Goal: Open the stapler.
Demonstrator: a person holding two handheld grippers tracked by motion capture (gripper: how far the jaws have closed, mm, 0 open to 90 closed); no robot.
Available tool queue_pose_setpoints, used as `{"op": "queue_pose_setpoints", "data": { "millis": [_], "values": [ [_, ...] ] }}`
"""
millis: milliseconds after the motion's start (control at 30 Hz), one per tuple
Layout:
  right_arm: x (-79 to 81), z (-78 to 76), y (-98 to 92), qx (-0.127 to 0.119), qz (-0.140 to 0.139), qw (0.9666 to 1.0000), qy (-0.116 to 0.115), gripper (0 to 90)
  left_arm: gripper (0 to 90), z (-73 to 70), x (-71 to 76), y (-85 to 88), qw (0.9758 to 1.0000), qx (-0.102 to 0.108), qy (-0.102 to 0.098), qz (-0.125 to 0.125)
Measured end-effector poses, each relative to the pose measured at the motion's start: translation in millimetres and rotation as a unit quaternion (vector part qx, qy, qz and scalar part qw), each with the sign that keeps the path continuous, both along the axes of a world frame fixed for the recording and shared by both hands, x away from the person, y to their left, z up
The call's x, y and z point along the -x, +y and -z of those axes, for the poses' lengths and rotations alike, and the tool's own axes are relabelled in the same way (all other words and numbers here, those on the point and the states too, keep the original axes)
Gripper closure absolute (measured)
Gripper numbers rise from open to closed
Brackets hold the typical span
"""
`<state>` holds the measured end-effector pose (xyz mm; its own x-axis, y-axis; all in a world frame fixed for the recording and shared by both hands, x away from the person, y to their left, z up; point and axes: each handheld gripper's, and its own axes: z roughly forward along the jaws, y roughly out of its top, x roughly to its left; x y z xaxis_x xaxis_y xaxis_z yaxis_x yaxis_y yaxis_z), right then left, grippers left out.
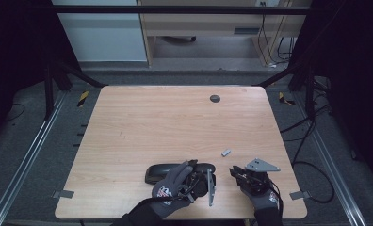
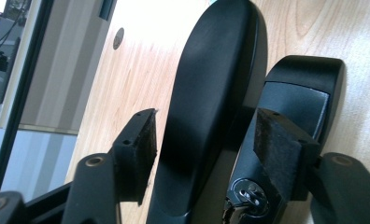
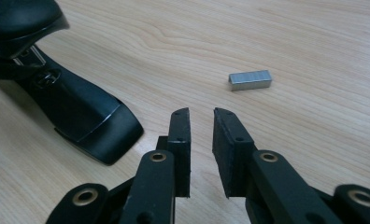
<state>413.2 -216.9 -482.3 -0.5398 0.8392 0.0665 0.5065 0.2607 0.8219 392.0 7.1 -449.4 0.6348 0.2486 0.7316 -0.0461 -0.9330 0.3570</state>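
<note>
A black stapler [image 1: 163, 172] lies near the table's front edge, its top arm [image 2: 211, 93] raised off its base [image 2: 300, 93]. My left gripper [image 1: 196, 176], held in a gloved hand, reaches over it. The top arm stands between the jaws of the left gripper [image 2: 206, 135]; a thin gap shows at the left pad [image 2: 143, 144], and the right pad [image 2: 279, 149] sits in front of the base. To the right, my right gripper [image 1: 234, 172] points across the table. Its jaws [image 3: 202, 116] stand a little apart with nothing between them. A small silver block of staples [image 3: 250, 79] lies beyond them.
The stapler's base end [image 3: 94, 130] lies left of the right gripper's jaws. The staple block [image 1: 226, 152] rests on bare wood just behind both grippers. A round dark grommet [image 1: 215, 98] sits at the far side of the table [image 1: 166, 122].
</note>
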Motion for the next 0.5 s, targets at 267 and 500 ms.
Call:
{"op": "queue_pose_setpoints", "data": {
  "millis": [267, 500],
  "values": [
    [0.9, 0.5, 8.0, -0.002, -0.016, 0.9999, 0.005, 82.9, 46.4, 0.8, -0.3, -0.3, 0.9999, -0.005, -0.01, -0.004],
    [1.6, 0.8, 12.3, -0.006, -0.024, 0.9997, 0.006, 86.4, 50.7, 0.6, -0.8, 0.3, 0.9999, -0.003, -0.013, -0.006]
  ]
}}
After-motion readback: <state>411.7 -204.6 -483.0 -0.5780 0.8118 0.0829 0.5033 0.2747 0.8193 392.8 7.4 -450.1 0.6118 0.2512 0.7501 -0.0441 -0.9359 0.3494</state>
